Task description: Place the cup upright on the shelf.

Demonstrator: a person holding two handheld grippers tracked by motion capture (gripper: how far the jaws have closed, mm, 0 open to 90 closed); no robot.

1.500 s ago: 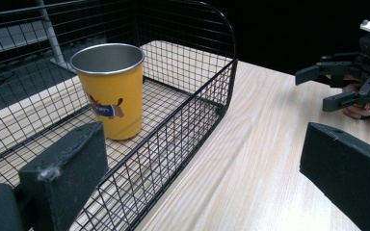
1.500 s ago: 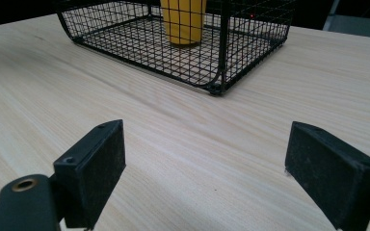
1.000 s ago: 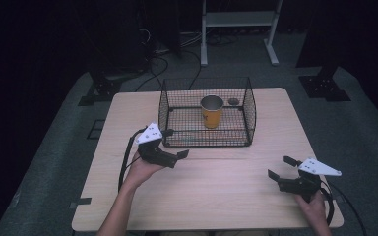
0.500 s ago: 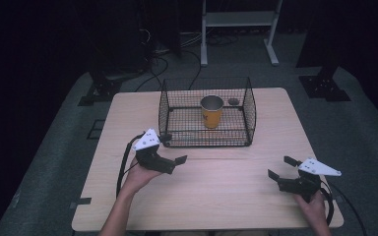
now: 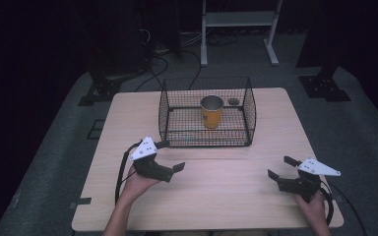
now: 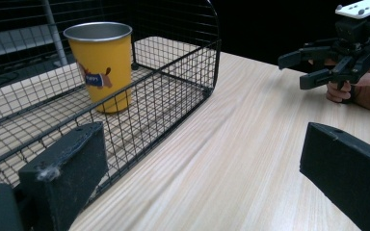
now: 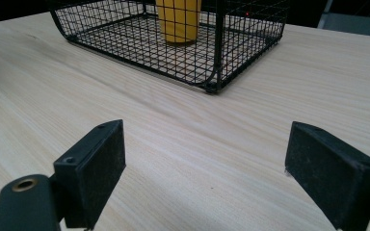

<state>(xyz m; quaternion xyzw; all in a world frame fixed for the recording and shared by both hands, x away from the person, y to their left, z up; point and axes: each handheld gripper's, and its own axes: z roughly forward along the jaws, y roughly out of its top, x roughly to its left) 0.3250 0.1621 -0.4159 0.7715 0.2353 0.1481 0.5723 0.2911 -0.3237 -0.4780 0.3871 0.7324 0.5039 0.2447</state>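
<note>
Both grippers, left (image 5: 170, 156) and right (image 5: 281, 168), are held agape, empty. The cup (image 5: 211, 111) should be approached over the basket (image 5: 250, 105) rim.

The cup (image 6: 101, 65) is yellow with a silver metal rim and a small blue printed figure on its side. The wire basket (image 5: 248, 115) is black mesh. The table (image 5: 226, 196) is pale wood with fine grain lines. Both grippers' jaws are black.

A pale wooden table (image 5: 236, 196) stands on grey carpet (image 5: 54, 162) (dim room); a white frame (image 5: 238, 19) behind.
</note>
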